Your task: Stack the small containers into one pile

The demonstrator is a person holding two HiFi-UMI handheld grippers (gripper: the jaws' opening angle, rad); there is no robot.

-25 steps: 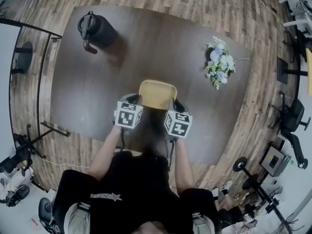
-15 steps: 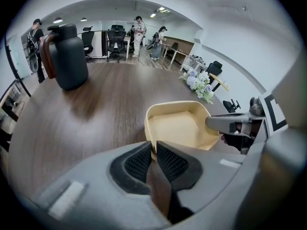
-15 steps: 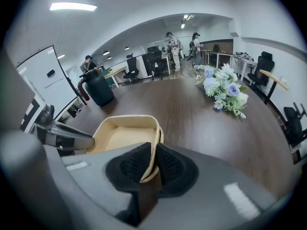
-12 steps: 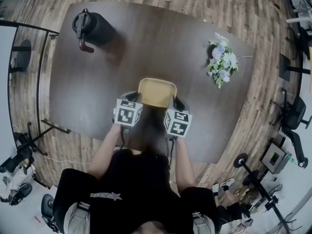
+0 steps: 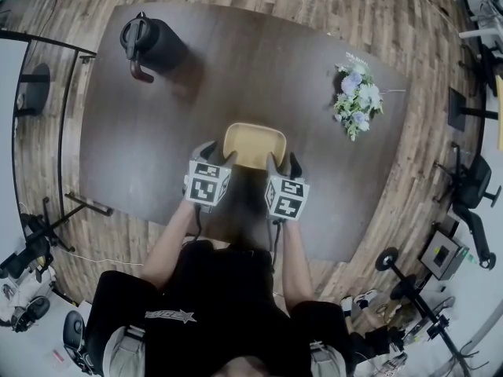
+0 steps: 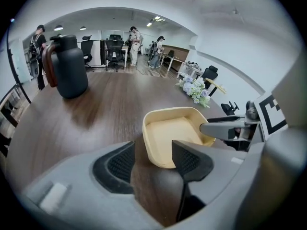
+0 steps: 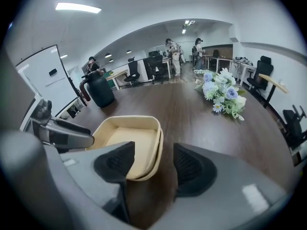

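Observation:
A stack of tan, shallow containers rests on the dark wooden table just in front of me; two nested rims show in the right gripper view. My left gripper straddles the stack's left rim, and its jaws have just been opening, so the pads stand off the rim. My right gripper straddles the right rim the same way, its jaws also just opened and clear of the wall. Each gripper's finger shows in the other's view.
A black jug stands at the table's far left corner. A bunch of pale flowers lies at the far right. Office chairs, stands and several people are beyond the table.
Both grippers' jaws have spread apart and let go of the container stack's sides. The stack stays where it was on the table, and the hands have not shifted.

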